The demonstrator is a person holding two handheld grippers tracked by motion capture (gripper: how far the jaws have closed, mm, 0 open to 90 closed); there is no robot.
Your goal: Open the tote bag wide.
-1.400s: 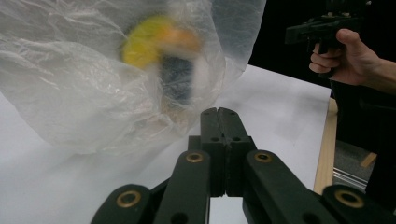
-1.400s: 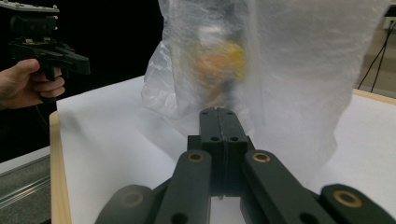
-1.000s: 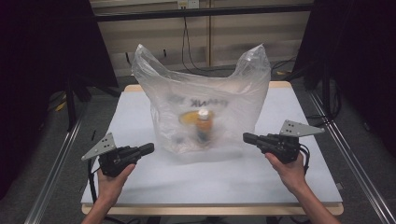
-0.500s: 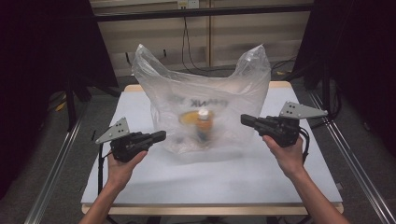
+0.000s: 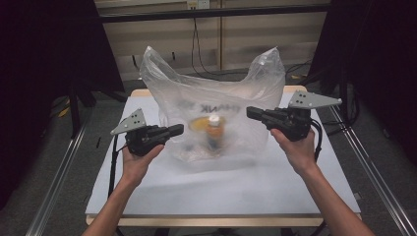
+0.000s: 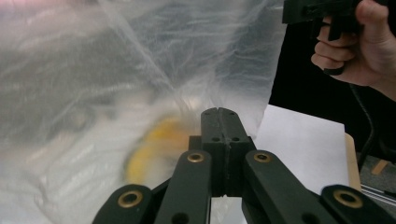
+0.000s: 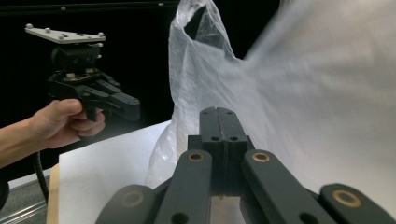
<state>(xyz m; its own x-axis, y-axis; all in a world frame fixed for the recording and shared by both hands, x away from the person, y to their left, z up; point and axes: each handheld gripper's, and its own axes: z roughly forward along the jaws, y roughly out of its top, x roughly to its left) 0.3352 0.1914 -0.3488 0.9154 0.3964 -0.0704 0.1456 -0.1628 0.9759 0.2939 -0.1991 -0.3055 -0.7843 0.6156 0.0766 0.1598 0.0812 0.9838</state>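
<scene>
Cloudy plastic bag (image 5: pixel 216 98) — contents blurred

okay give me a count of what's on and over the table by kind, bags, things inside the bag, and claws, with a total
Plastic bag: 1
Items seen through the bag, an orange bottle with a white cap and a yellow blurred thing: 2
Claws, left claw and right claw, both shut and empty: 2
Total: 5

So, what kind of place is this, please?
Probably a lab recording station: a white table on a metal frame, dark curtains around it, cables on the back wall.
</scene>
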